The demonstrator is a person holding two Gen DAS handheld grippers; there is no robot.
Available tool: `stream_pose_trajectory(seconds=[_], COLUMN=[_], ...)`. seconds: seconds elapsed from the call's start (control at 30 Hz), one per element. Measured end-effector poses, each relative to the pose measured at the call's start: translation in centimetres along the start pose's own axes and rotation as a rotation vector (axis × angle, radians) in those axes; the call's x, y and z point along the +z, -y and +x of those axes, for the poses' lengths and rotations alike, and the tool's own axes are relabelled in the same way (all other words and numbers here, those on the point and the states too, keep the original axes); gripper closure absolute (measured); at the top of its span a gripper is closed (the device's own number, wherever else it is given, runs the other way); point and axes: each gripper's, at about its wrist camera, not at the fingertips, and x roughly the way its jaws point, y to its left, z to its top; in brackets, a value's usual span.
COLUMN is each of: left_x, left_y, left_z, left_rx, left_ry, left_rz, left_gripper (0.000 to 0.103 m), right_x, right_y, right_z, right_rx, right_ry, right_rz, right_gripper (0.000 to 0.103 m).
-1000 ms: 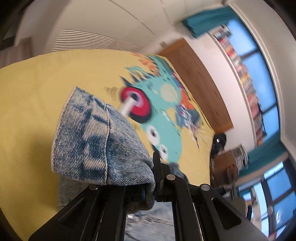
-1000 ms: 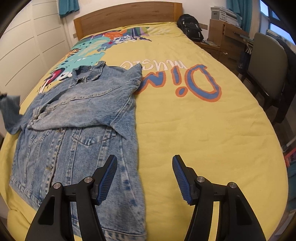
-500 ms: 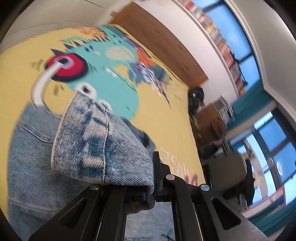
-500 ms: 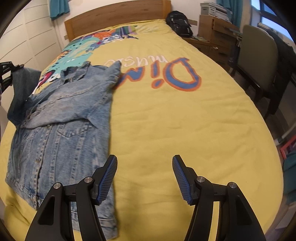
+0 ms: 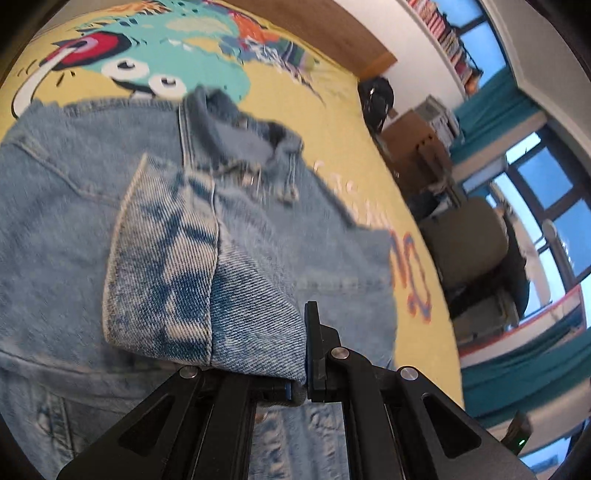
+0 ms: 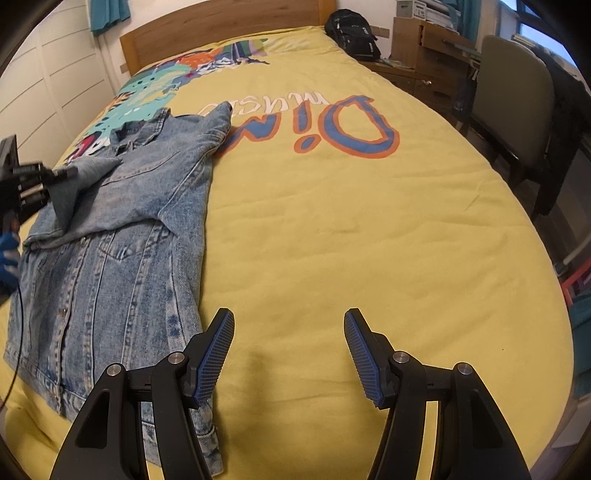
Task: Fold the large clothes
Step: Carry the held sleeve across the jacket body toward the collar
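A faded blue denim jacket (image 6: 122,229) lies front up on the left side of a yellow bedspread (image 6: 351,229), one sleeve folded across its chest. My left gripper (image 5: 301,387) is shut on the cuff of the other sleeve (image 5: 177,266) and holds it above the jacket body (image 5: 321,236), near the collar (image 5: 236,136). From the right wrist view the left gripper (image 6: 55,173) shows at the far left with the sleeve (image 6: 79,184) hanging from it. My right gripper (image 6: 288,350) is open and empty above bare bedspread, just right of the jacket's hem.
The bedspread has a cartoon print (image 6: 155,88) and large lettering (image 6: 332,125). A wooden headboard (image 6: 221,33) is at the far end with a black backpack (image 6: 354,33) beside it. A chair (image 6: 517,110) and a wooden desk (image 6: 424,48) stand to the right.
My left gripper has carried the sleeve cuff from off the bed's left side inward over the jacket body. My right gripper has drifted right, off the jacket onto bare bedspread, still open.
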Motion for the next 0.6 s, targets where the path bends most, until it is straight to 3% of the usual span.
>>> stream_pose_trajectory(seconds=[0.17,0.33,0.6], left_x=[-1.5,-2.2,-1.7], left_y=[-0.5,-1.9,-4.3], left_z=[1.1,-0.7,-3.3], left_rx=[0.028,-0.017,-0.005], left_ry=[-0.031,0.013,0.099], left_rz=[-0.004,-0.104,-0.253], left_gripper=[0.098,0.065,0.064], right_x=[0.2,0.5,0.4], right_y=[-0.6,-0.7,-0.9], right_z=[0.2,0.1,0.4], right_rx=[0.003,0.005,0.019], right_ry=[-0.002,0.006,0.008], right_rz=[-0.015,-0.017,-0.016], right_gripper=[0.039,0.039,0.039])
